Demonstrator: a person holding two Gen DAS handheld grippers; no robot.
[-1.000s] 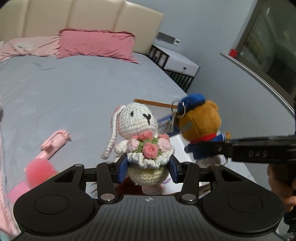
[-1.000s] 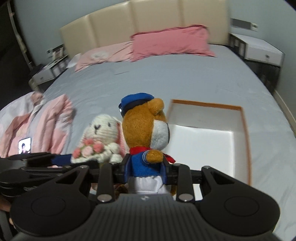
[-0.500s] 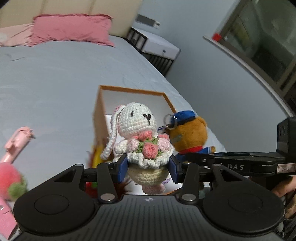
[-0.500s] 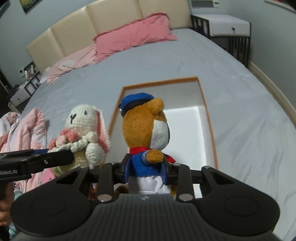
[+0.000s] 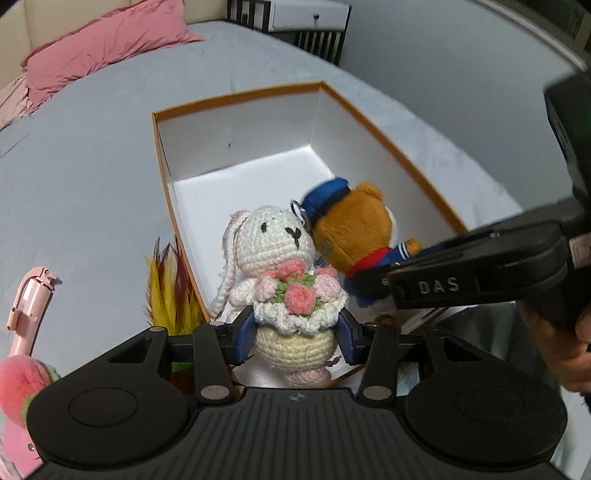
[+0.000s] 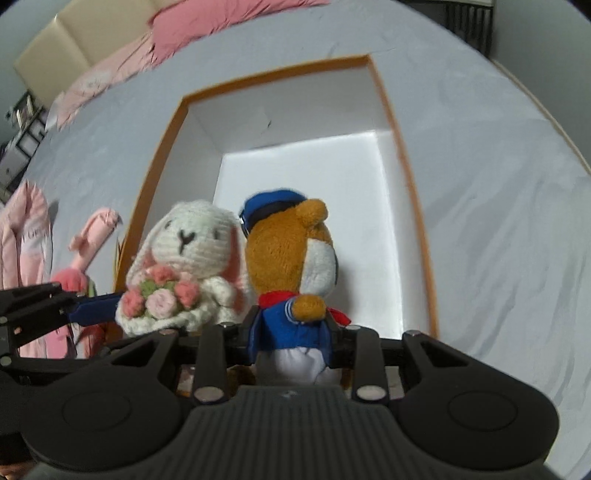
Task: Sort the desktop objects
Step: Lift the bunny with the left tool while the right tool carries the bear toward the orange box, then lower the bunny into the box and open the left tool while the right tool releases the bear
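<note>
The left tongs [image 5: 297, 338] are clenched on the crocheted rabbit [image 5: 280, 254], their blue pads [image 5: 244, 338] pressed into its cream body below the bouquet. The right tongs [image 6: 291, 338] grasp the bear [image 6: 291, 254] by its blue jacket. Both toys stand upright, side by side, heads touching, over the near end of the open box [image 5: 236, 99], whose white inside and orange rim lie on the grey bed [image 5: 81, 166].

In the left wrist view, the right tongs cross in from 3 o'clock as a black bar marked DAS, hiding the bear's lower body, and a hand [image 5: 565, 343] shows at 4 o'clock. At 9 o'clock of the rabbit, just outside the box wall, stand yellow and red feathers [image 5: 168, 284]. Further toward 8 o'clock lie a pink clip-like stick [image 5: 27, 314] and a fuzzy pink ball [image 5: 18, 384]. Far off, a pink pillow [image 5: 99, 44] lies at 11 o'clock and a white nightstand [image 5: 303, 18] at 12.

The right wrist view shows the left tongs entering from 9 o'clock, a blue pad against the rabbit's side. Only this view shows pink clothing [image 6: 24, 240] at 9 o'clock on the bed and the beige headboard [image 6: 74, 37] at 11 o'clock. The feathers are almost hidden here behind the rabbit.
</note>
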